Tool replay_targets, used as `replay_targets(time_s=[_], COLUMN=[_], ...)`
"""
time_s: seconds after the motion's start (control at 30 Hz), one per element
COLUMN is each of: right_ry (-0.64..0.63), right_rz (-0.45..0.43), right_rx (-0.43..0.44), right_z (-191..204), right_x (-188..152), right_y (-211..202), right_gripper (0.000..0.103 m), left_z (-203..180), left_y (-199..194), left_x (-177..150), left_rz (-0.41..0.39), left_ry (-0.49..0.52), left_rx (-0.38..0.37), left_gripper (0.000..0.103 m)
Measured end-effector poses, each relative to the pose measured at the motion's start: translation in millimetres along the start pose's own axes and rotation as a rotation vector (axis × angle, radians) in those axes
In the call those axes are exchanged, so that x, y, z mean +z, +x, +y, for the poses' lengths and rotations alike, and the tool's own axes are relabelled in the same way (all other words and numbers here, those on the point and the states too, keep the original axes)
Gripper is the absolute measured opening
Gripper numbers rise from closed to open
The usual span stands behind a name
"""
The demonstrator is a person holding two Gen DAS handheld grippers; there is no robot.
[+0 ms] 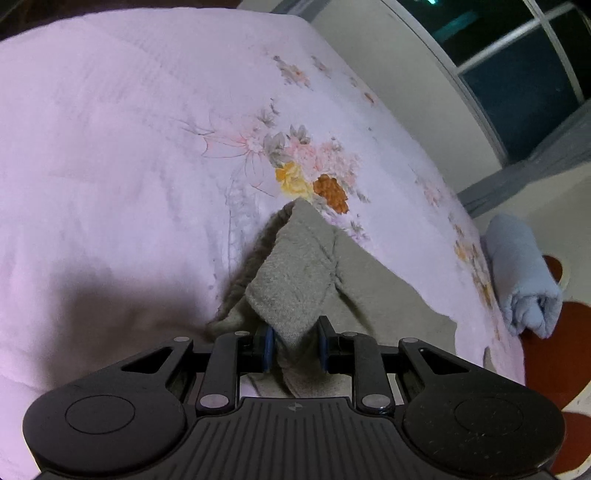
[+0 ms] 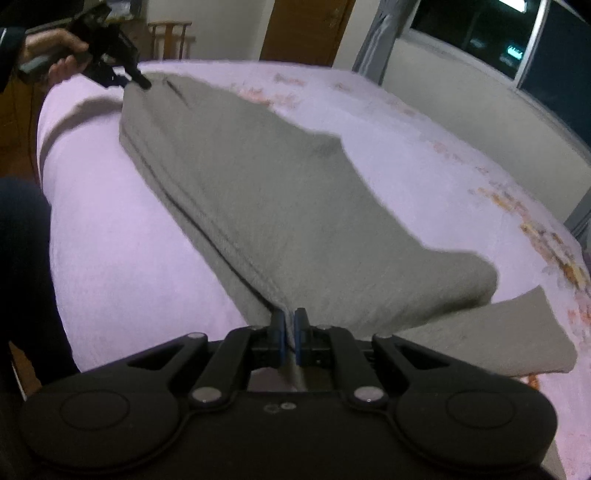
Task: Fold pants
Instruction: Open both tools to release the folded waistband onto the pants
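Observation:
Grey-green pants (image 2: 280,206) lie stretched across a pink bedspread, one leg folded over the other. My right gripper (image 2: 290,325) is shut on the near edge of the cloth, which runs between its blue pads. At the far left of the right wrist view a hand holds my left gripper (image 2: 135,80), pinching the other end of the pants. In the left wrist view that left gripper (image 1: 295,343) is shut on a thick bunch of the pants (image 1: 295,273), which hang bunched ahead of its fingers.
The pink floral bedspread (image 1: 129,147) covers the bed. A rolled light-blue cloth (image 1: 524,280) lies at the bed's right edge, above a red-patterned floor. A dark window (image 2: 476,33), a wooden door (image 2: 306,29) and a chair (image 2: 170,37) stand beyond the bed.

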State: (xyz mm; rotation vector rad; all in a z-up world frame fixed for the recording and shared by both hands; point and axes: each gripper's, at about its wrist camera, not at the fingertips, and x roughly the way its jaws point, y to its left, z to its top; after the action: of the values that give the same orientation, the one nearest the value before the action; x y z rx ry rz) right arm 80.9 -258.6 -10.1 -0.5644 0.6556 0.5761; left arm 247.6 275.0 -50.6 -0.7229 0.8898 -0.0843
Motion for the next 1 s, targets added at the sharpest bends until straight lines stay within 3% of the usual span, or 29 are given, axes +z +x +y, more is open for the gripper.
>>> replay_targets(time_s=[0.07, 0.2, 0.3, 0.33, 0.37, 0.43, 0.5, 0.6, 0.87, 0.93, 1.0], right_ry=[0.016, 0.054, 0.024, 0.015, 0.025, 0.064, 0.126, 0.216, 0.373, 0.370, 0.389], right_rz=[0.014, 0.031, 0.022, 0.007, -0.009, -0.038, -0.078, -0.110, -0.144, -0.152, -0.147], right_rx=[0.014, 0.009, -0.019, -0.024, -0.016, -0.009, 0.001, 0.001, 0.048, 0.040, -0.007], right_z=[0.0, -1.5, 1.9, 1.8, -0.7, -8.4, -21.0, -43.3, -93.9, -103.2, -118.7], right_x=[-6.1, -15.0, -13.5, -13.6, -14.1, -16.7, -16.2, 6.6, 66.4, 67.7, 62.8], right_y=[4.6, 23.8, 16.5, 9.7, 2.1, -12.5, -24.0, -17.3, 23.5, 22.5, 22.8], right_gripper=[0.000, 0.000, 0.008, 0.013, 0.014, 0.015, 0.017, 0.018, 0.019, 0.019, 0.021], left_z=[3.0, 11.6, 7.0, 4.2, 0.3, -7.7, -23.3, -52.9, -91.7, -95.1, -95.3], left_y=[12.0, 15.3, -5.2, -13.5, -26.1, -48.6, -63.6, -55.5, -21.4, -23.5, -22.2], left_x=[-3.9, -6.6, -10.0, -11.3, -12.6, -13.1, -10.2, -6.4, -24.5, -34.4, -42.2], left_rz=[0.029, 0.014, -0.020, -0.044, -0.079, -0.129, -0.182, -0.185, -0.259, -0.271, -0.268], left_ry=[0.021, -0.031, 0.007, 0.023, 0.049, 0.079, 0.104, 0.136, 0.273, 0.303, 0.332], left_rx=[0.038, 0.000, 0.028, 0.066, 0.103, 0.096, 0.050, -0.014, 0.229, 0.242, 0.253], left_gripper=[0.025, 0.033, 0.057, 0.073, 0.075, 0.075, 0.075, 0.075, 0.078, 0.086, 0.087])
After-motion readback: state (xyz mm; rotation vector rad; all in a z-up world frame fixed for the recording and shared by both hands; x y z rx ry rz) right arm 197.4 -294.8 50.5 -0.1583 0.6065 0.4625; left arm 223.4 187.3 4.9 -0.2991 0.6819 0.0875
